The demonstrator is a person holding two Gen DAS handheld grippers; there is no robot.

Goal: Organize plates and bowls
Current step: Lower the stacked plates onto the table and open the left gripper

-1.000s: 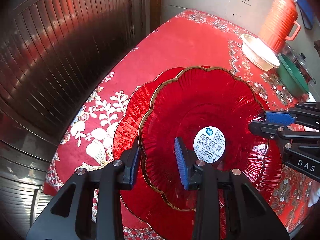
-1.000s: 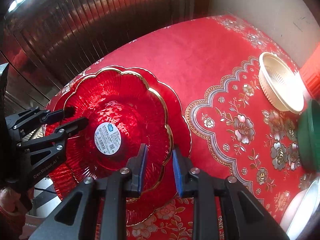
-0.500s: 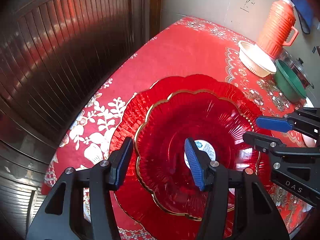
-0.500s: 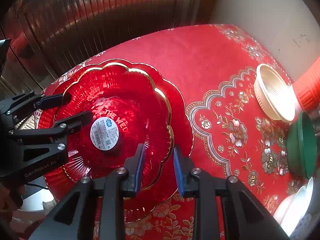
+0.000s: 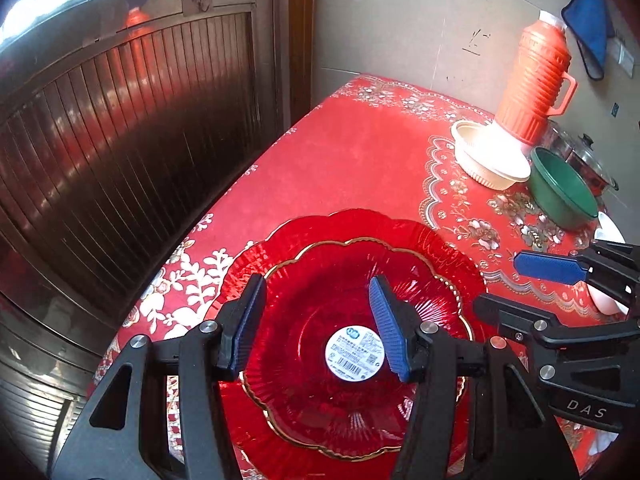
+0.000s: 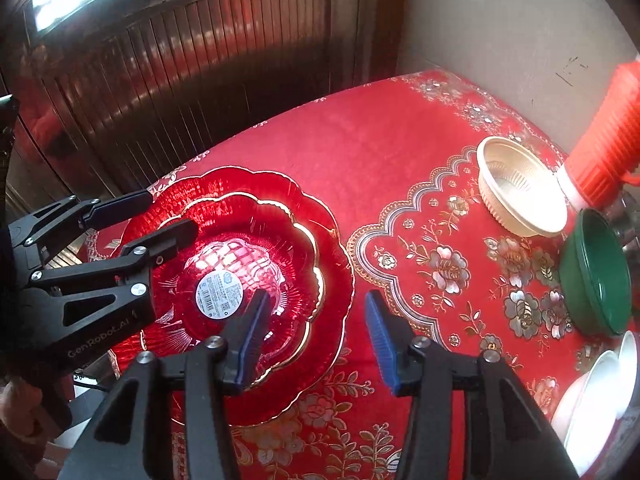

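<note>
A smaller red glass plate (image 5: 320, 360) with a gold scalloped rim and a white round label (image 5: 354, 354) lies stacked on a larger red glass plate (image 5: 352, 226) on the red tablecloth. The stack also shows in the right wrist view (image 6: 256, 248). My left gripper (image 5: 316, 328) is open and empty above the plates. My right gripper (image 6: 314, 338) is open and empty, raised over the stack's right edge. A cream bowl (image 6: 520, 186), a green bowl (image 6: 596, 272) and white bowls (image 6: 600, 392) sit to the right.
An orange thermos (image 5: 536, 76) stands behind the cream bowl by the wall. A lidded steel pot (image 5: 580, 156) sits behind the green bowl. A dark wooden slatted door (image 5: 120, 140) borders the table's left edge. Bare tablecloth (image 5: 352, 148) lies behind the plates.
Both grippers have opened wide and lifted up and back from the plate stack. The smaller plate now rests on the larger one, released.
</note>
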